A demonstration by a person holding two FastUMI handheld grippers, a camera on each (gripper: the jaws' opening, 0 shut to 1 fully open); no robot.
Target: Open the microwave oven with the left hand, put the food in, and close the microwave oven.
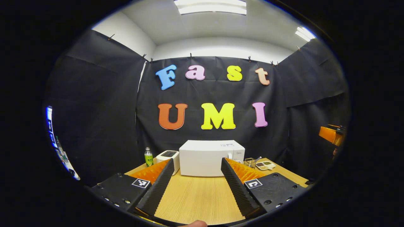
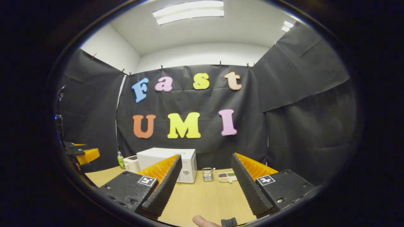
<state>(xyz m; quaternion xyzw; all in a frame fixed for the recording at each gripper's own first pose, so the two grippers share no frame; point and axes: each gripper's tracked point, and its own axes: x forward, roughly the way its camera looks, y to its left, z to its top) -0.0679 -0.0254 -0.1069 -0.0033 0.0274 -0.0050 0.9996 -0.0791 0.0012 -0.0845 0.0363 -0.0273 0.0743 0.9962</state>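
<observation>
left gripper view: left gripper (image 1: 197, 186) spread wide above the wooden table (image 1: 199, 195); white microwave (image 1: 211, 157), door closed, at the far edge, food tray (image 1: 265, 165) just right. right gripper (image 2: 205, 192) likewise spread, empty.

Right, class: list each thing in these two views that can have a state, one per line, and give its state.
Microwave oven: door shut, standing on the table.
Food tray: on the table right of the microwave, not yet inside.
Green bottle: upright, cap on.
Toaster: upright beside the microwave.
Left gripper: open, holding nothing.
Right gripper: open, holding nothing.
</observation>
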